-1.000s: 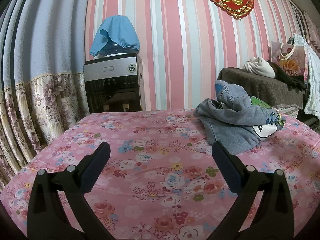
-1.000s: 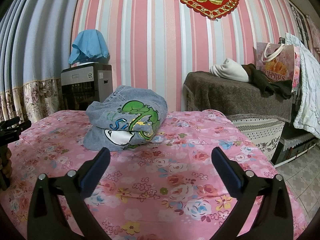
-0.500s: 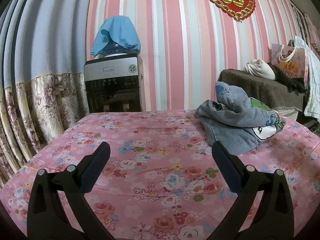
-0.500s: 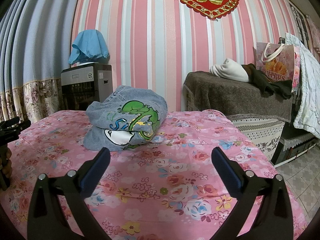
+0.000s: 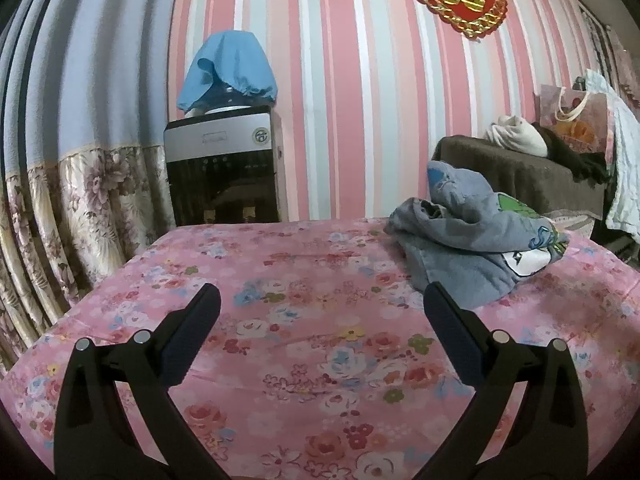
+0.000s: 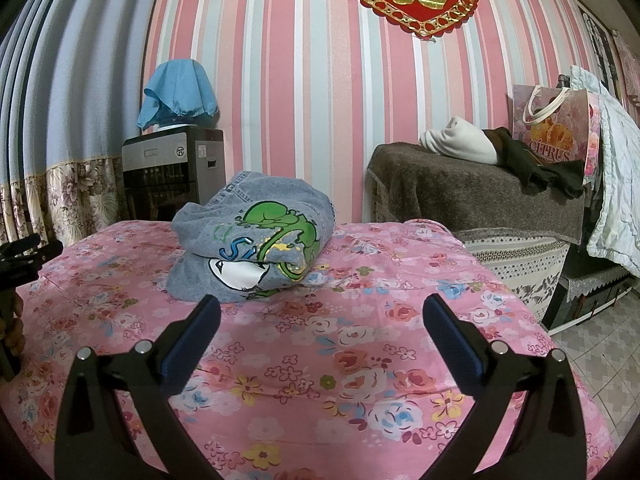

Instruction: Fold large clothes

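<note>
I am holding both tools above the pink flower-printed bedspread (image 6: 360, 360), and neither is touching anything: the left gripper (image 5: 320, 312) is hanging with its two dark fingers spread wide over bare cloth, and the right gripper (image 6: 320, 314) is spread just as wide and carrying nothing. The crumpled grey-blue denim garment with a green cartoon print (image 6: 256, 240) is lying in a heap on the far part of the bed, just beyond my right tool and off to the right of my left one, well apart from the left tool's fingers. I am judging that the fold has not started, since the piece is bunched and doubled over on itself. What is worrying me is grabbing blind into that heap: a pinch could be catching two layers at once, or nipping the bedspread under it, and then any lift would be dragging the cover along. The denim looks heavy, so a shallow bite on an edge may be slipping out mid-lift.
</note>
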A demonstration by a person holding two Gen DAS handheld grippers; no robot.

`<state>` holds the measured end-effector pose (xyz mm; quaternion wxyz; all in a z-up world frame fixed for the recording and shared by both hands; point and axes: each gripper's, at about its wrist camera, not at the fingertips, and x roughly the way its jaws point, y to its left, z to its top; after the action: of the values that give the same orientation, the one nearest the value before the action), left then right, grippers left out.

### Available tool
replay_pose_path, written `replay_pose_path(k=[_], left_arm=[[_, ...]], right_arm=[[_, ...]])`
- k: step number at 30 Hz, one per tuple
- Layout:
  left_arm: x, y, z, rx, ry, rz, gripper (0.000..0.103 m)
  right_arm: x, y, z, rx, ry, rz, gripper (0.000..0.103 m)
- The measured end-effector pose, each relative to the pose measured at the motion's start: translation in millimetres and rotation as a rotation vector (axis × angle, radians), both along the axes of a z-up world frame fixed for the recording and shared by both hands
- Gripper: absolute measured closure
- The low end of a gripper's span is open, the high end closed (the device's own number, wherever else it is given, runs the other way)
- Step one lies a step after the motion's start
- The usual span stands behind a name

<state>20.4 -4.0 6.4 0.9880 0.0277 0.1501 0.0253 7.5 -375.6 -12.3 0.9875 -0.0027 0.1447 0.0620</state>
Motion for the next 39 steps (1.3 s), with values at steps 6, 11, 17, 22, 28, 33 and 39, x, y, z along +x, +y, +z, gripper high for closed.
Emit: replay_pose_path(k=[6, 11, 17, 22, 28, 33, 39], left_arm=[[1.0, 0.6, -1.7, -0.013, 0.011, -0.003, 0.003], [1.5, 1.1, -2.6, -0.024, 0.017, 0.004, 0.003], [-0.1, -0.4, -3.4, -0.021, 0.009, -0.020, 0.003], [-1.4, 0.1, -3.4, -0.035, 0.011, -0.017, 0.003], [-2.5, -0.4, -3.1, -0.036, 0.008, -0.008, 0.003], [-0.6, 0.9, -3.1, -0.042, 0.013, 0.006, 0.003], [0.8, 0.3, -3.4, -0.037, 0.022, 0.024, 0.003]], right_arm=[[0.2, -1.0, -0.1, 0.000, 0.001, 0.002, 0.002], [0.2, -1.9, -0.1, 0.000, 0.000, 0.002, 0.002], [0.8, -2.4, 0.3, 0.001, 0.001, -0.002, 0.002], [0.3, -3.3, 0.8, 0.001, 0.003, -0.007, 0.002], [1.1, -4.4, 0.6, 0.002, 0.005, -0.005, 0.002], [-1.9, -2.8, 1.0, 0.001, 0.003, -0.015, 0.002], [-3.5, -2.2, 0.5, 0.006, 0.008, -0.031, 0.002]])
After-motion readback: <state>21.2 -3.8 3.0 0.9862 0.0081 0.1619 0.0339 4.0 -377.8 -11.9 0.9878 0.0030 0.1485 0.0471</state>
